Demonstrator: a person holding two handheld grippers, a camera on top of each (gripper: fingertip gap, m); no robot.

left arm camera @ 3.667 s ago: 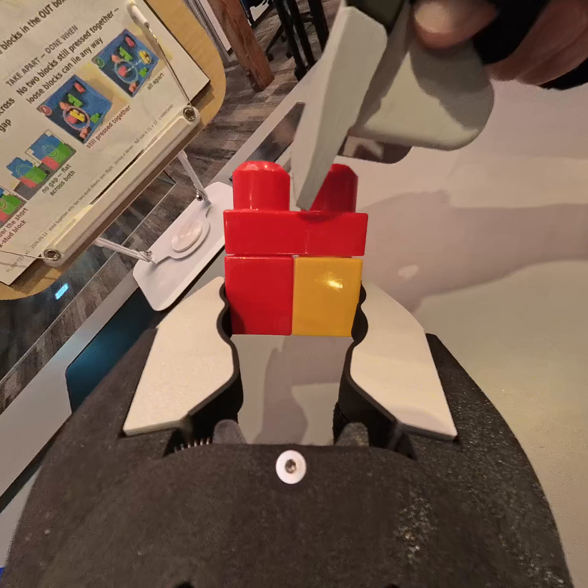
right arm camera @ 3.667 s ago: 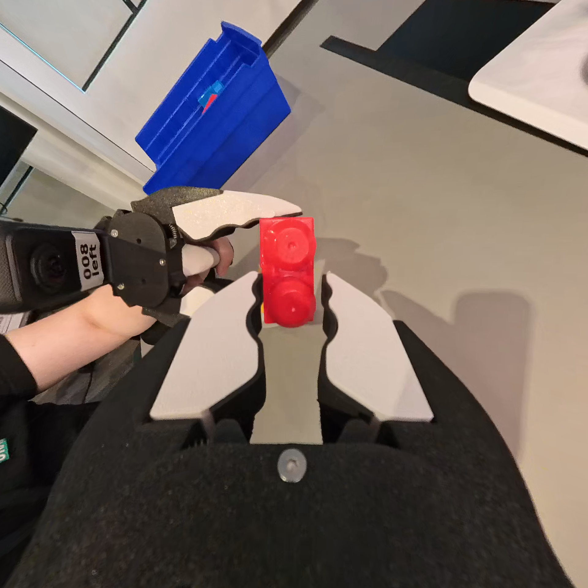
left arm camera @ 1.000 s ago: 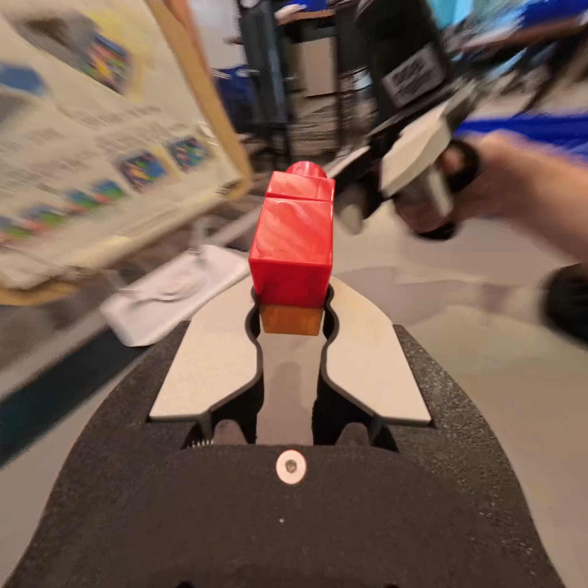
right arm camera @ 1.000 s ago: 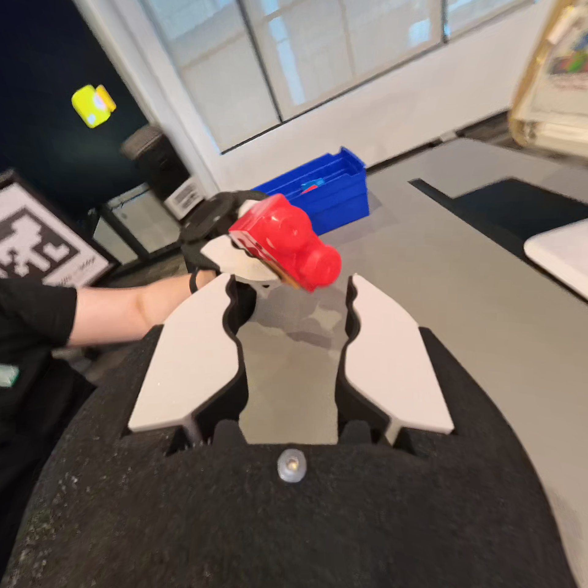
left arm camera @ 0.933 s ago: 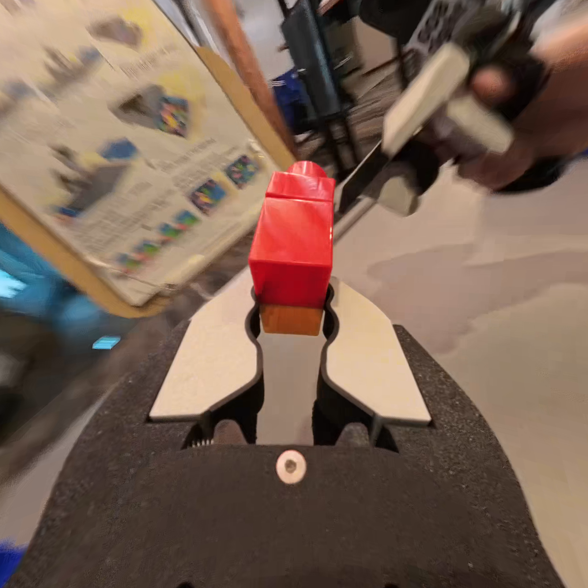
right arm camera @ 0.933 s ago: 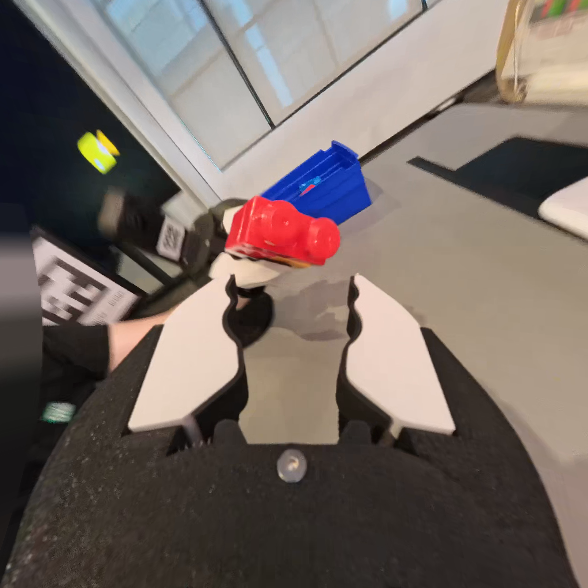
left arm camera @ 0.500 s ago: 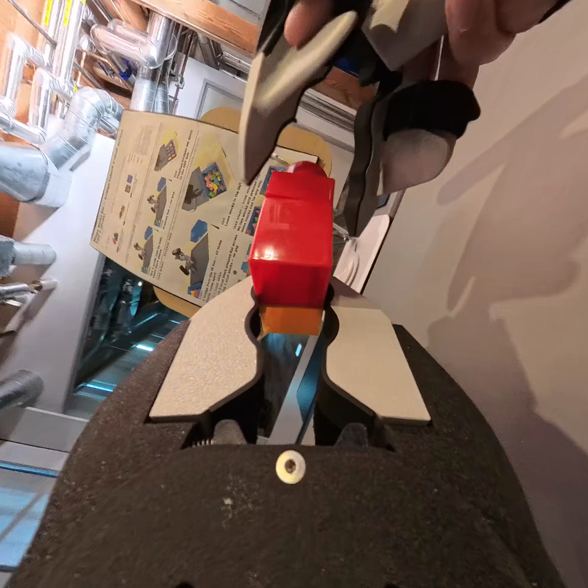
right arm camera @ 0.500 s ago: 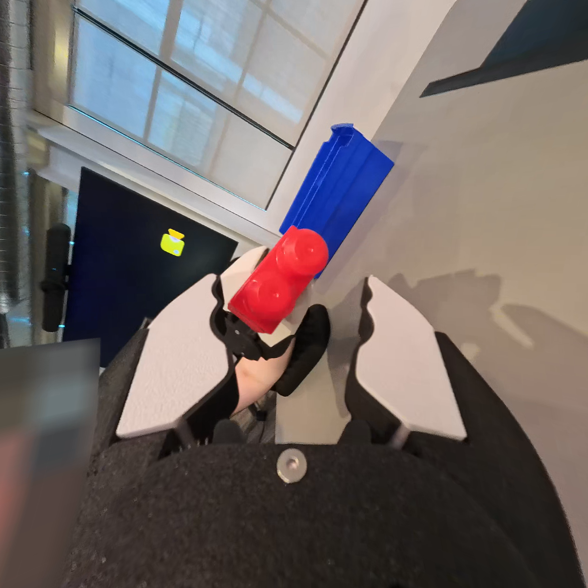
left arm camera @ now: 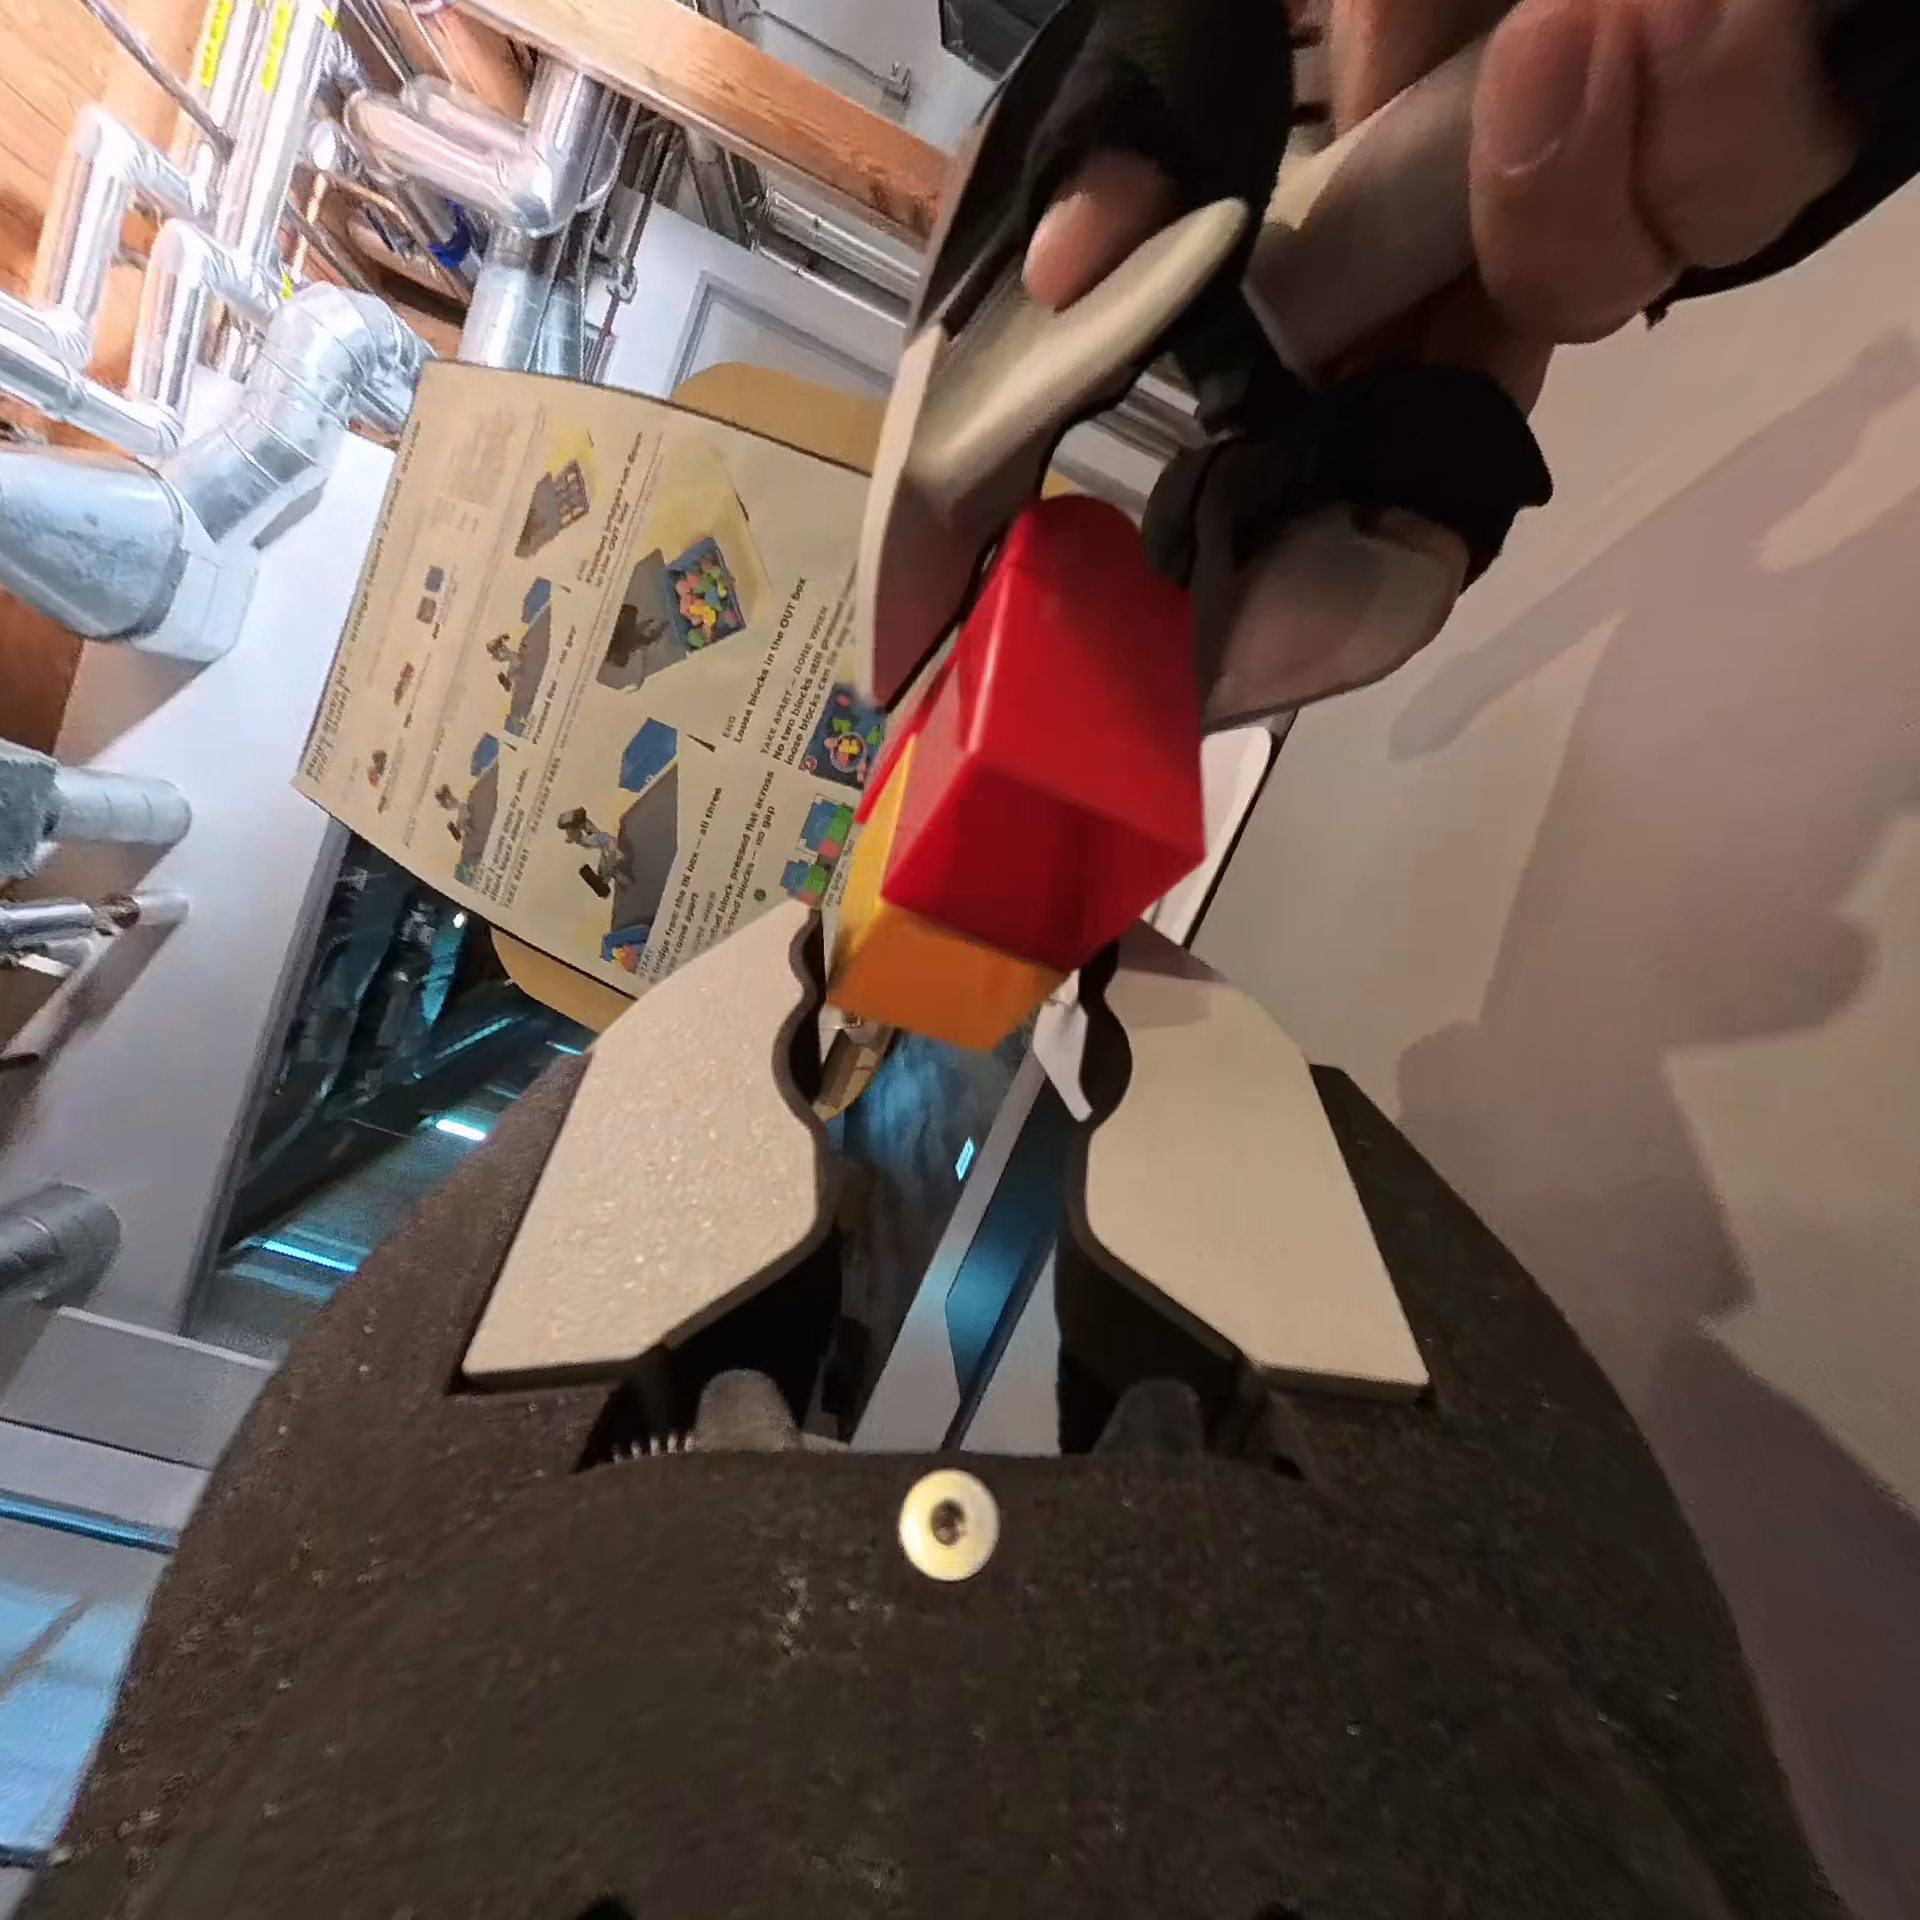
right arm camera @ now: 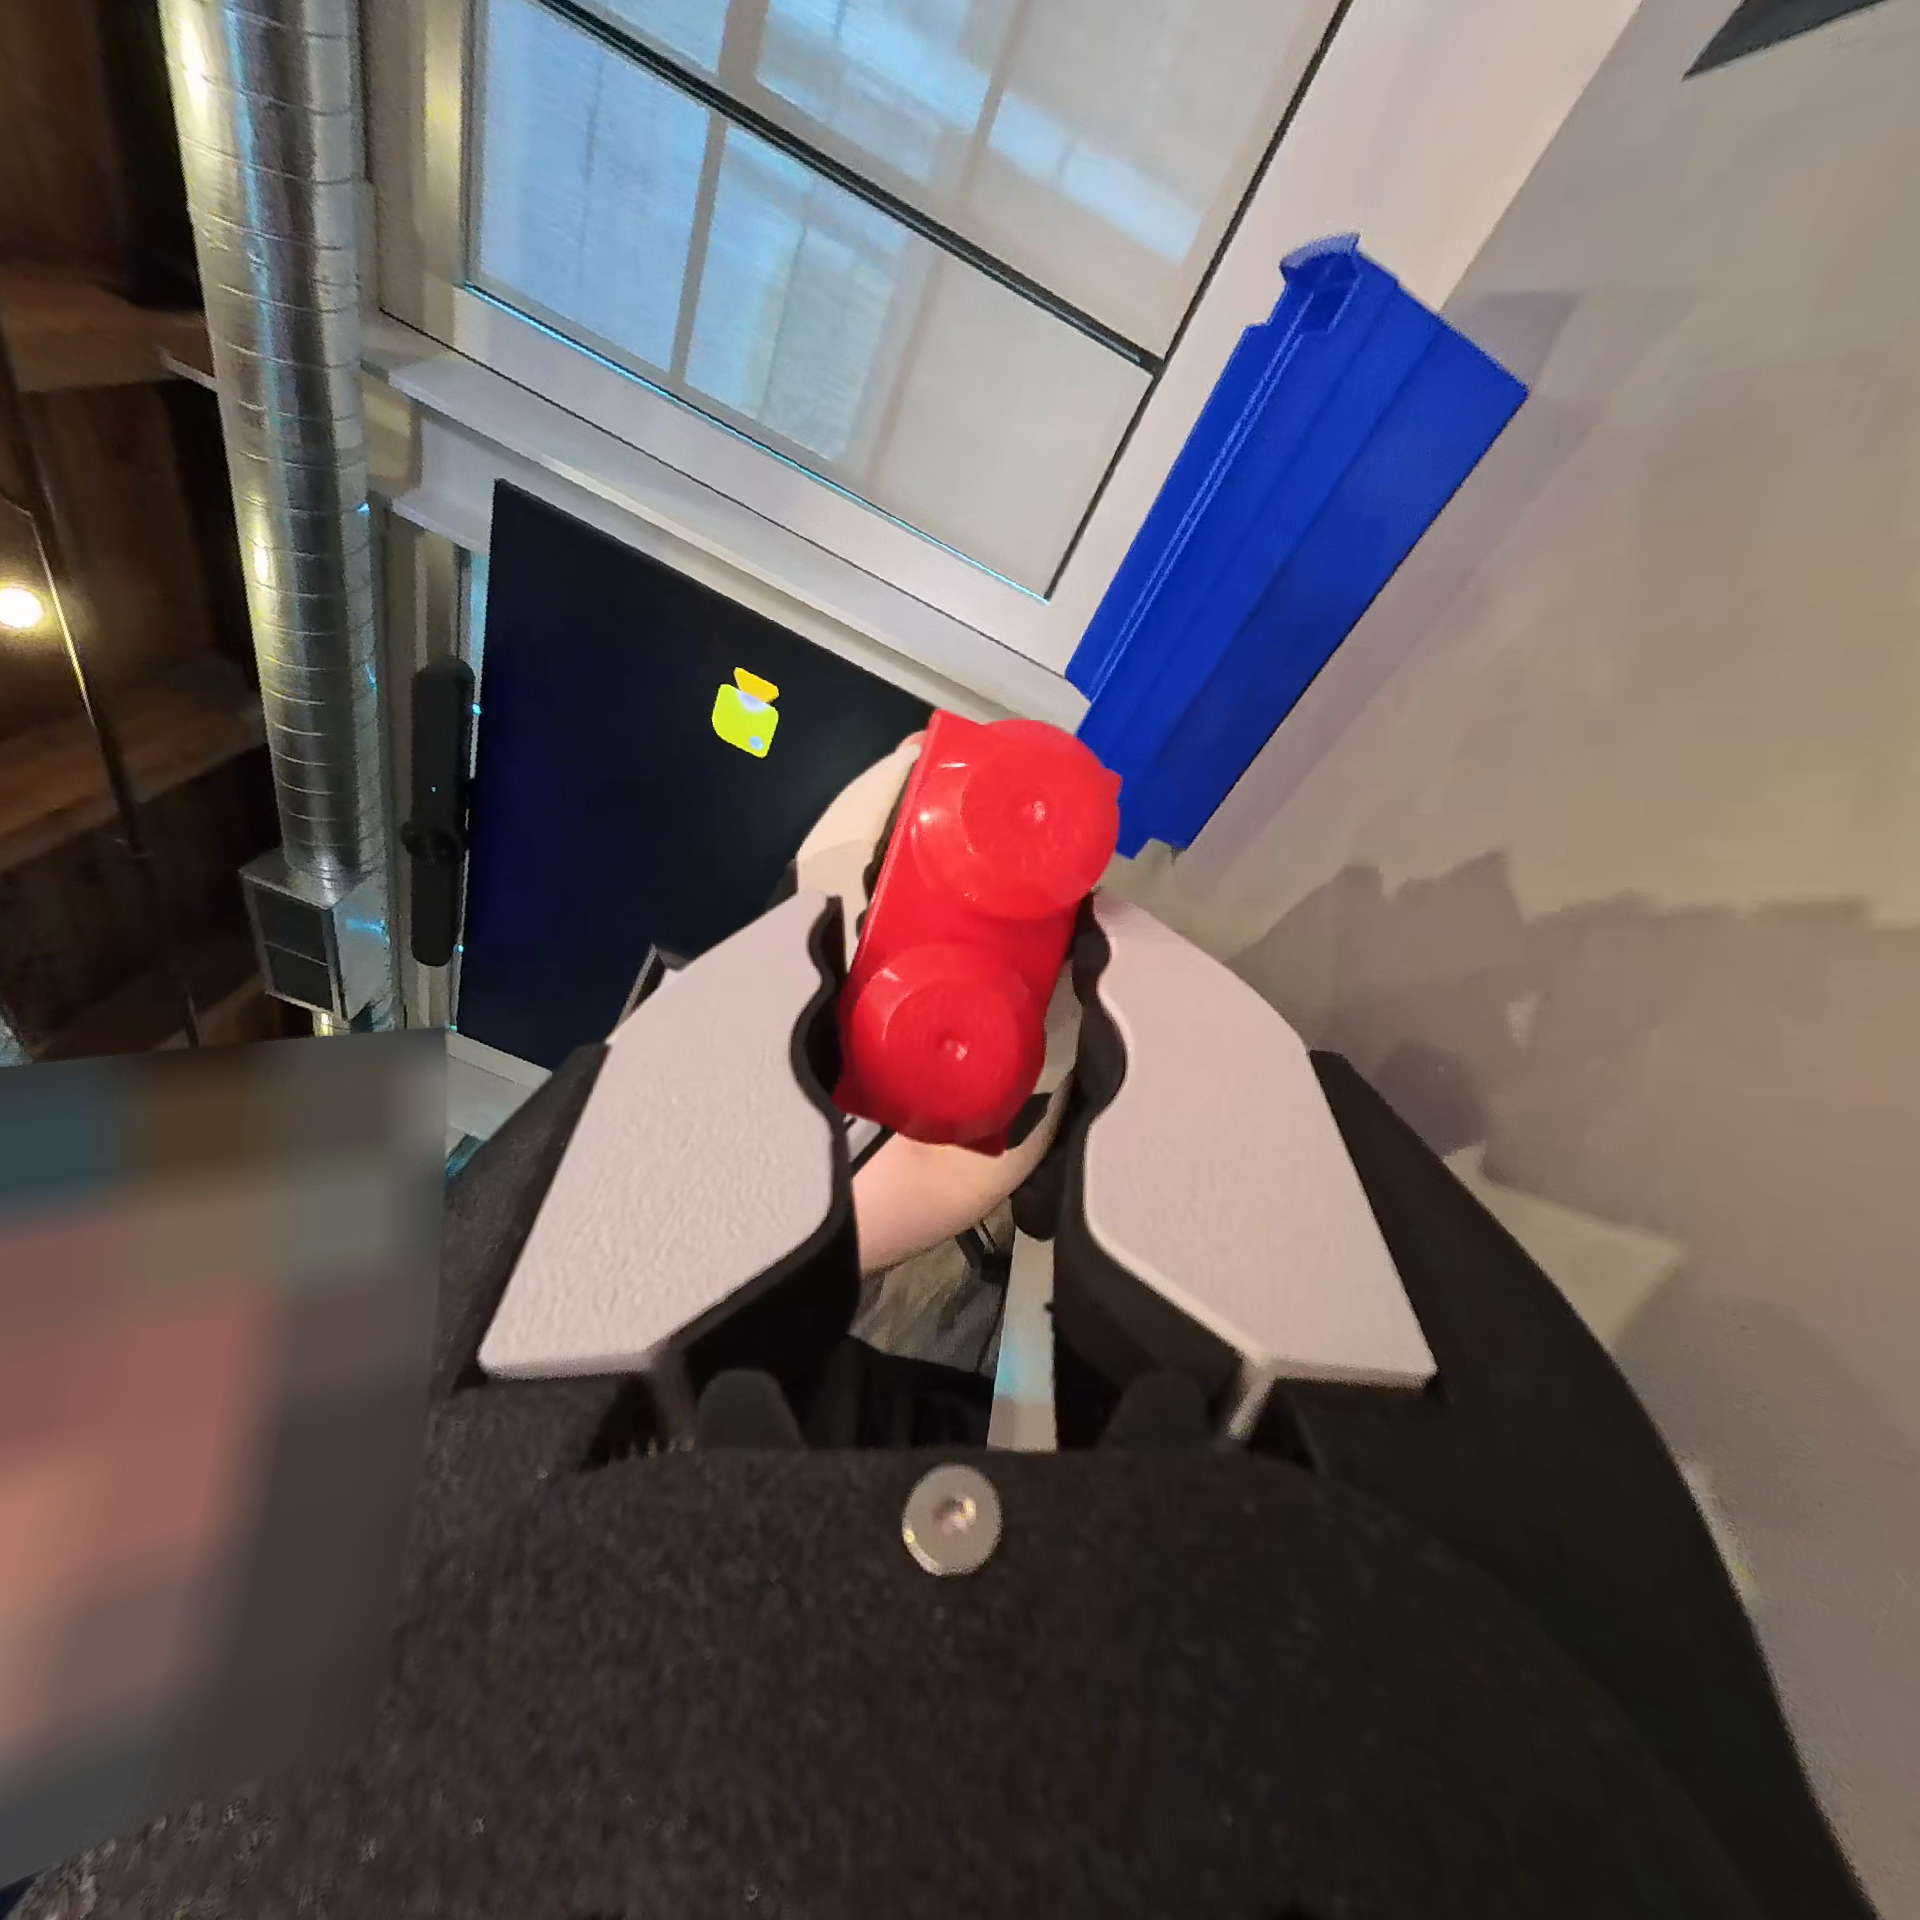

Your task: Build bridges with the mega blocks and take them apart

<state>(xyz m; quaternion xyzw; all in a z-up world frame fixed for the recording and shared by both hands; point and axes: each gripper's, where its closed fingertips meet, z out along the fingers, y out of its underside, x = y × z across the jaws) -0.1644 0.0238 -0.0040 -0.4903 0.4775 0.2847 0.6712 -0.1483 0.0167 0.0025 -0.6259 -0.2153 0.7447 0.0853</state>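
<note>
A small block stack is held in the air between both grippers. Its top is a red two-stud block (right arm camera: 966, 935); below sit a red block (left arm camera: 1039, 810) and a yellow block (left arm camera: 925, 987). My left gripper (left arm camera: 945, 977) is shut on the lower end of the stack, which sits twisted between its tips. My right gripper (right arm camera: 951, 966) is shut on the red two-stud block. It also shows in the left wrist view (left arm camera: 1101, 582), clamped over the stack's far end. One left finger (right arm camera: 842, 831) shows behind the block.
A blue bin (right arm camera: 1299, 520) stands on the grey table (right arm camera: 1714, 727) by the window wall. An instruction board (left arm camera: 582, 675) on a stand is beyond the stack. A person's hand (left arm camera: 1558, 156) holds the right gripper.
The right gripper came in and closed on the red two-stud block. The stack has twisted between the left fingers, which stand slightly wider than half a second ago. Both grippers have tilted.
</note>
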